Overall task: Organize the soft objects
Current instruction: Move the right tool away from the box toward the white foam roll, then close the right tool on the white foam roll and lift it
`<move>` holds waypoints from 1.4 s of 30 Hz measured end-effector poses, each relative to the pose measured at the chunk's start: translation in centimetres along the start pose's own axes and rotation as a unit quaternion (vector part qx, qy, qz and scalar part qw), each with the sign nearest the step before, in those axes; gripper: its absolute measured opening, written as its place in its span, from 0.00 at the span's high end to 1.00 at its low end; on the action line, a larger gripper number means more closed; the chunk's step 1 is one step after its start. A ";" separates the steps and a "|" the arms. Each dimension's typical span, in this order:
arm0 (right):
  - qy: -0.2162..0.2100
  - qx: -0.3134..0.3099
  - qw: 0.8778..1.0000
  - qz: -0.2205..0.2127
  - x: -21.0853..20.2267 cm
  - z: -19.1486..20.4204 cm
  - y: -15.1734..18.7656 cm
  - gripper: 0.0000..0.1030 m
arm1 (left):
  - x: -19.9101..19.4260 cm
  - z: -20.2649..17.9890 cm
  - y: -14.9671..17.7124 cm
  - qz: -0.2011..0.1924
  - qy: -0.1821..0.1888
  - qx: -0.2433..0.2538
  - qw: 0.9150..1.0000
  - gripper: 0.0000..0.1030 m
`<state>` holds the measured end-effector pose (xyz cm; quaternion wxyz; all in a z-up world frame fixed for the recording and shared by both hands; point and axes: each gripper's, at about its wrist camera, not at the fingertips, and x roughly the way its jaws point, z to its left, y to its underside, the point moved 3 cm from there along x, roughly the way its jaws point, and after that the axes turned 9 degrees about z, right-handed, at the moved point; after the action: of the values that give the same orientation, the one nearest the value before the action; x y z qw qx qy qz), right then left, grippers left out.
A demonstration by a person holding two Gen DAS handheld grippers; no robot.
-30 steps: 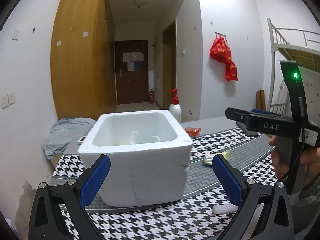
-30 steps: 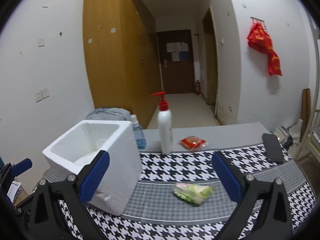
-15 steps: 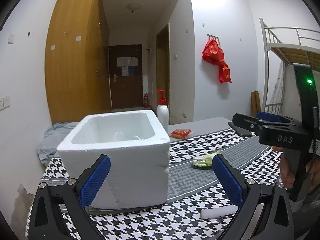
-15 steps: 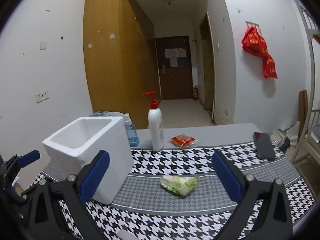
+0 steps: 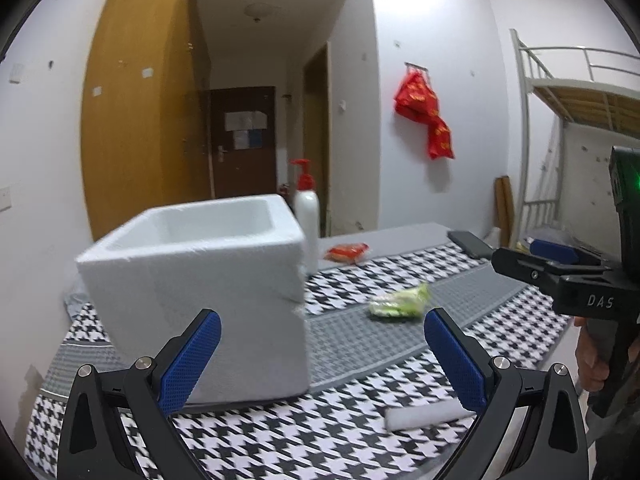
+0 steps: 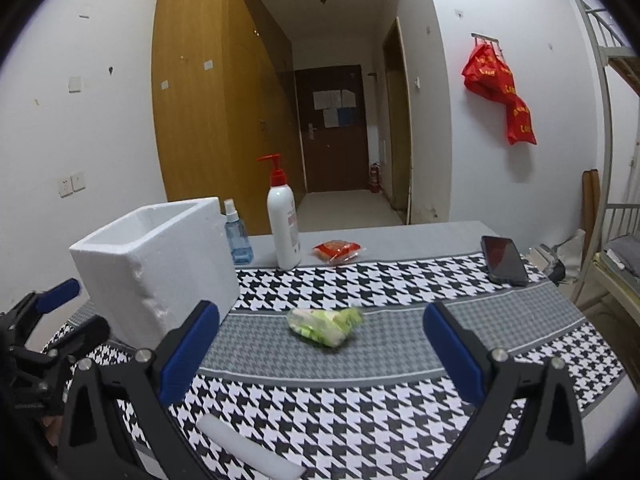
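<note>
- Left gripper (image 5: 318,354) fingers spread wide, empty, facing the foam box (image 5: 200,292).
- Right gripper (image 6: 320,354) fingers released; green packet (image 6: 326,325) at 12 o'clock on the worktop (image 6: 400,356).

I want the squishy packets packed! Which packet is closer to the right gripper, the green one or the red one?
The green plastic packet on the grey stripe, just ahead of the open right gripper. The red plastic packet lies farther back, beside the white pump bottle.
</note>
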<state>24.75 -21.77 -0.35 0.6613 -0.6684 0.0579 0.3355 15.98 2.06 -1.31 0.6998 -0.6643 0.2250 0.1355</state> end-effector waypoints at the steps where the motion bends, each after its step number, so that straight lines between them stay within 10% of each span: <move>1: -0.004 0.001 1.000 0.000 -0.1 -0.2 0.3 0.00 | 0.1 -0.1 0.1 0.002 0.005 0.005 1.000 0.01; 37: -0.186 -0.132 0.966 0.123 2.4 3.0 7.7 0.01 | 1.6 0.5 2.1 0.047 0.015 -0.003 0.999 0.01; 42: -0.215 -0.157 0.951 0.160 3.5 3.9 8.2 0.23 | 1.7 0.7 2.2 0.050 0.011 -0.004 0.999 0.01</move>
<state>21.66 -17.90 -8.74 0.4823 -0.6581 -0.0329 0.5772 16.42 2.75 -4.06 0.6871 -0.6562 0.2655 0.1637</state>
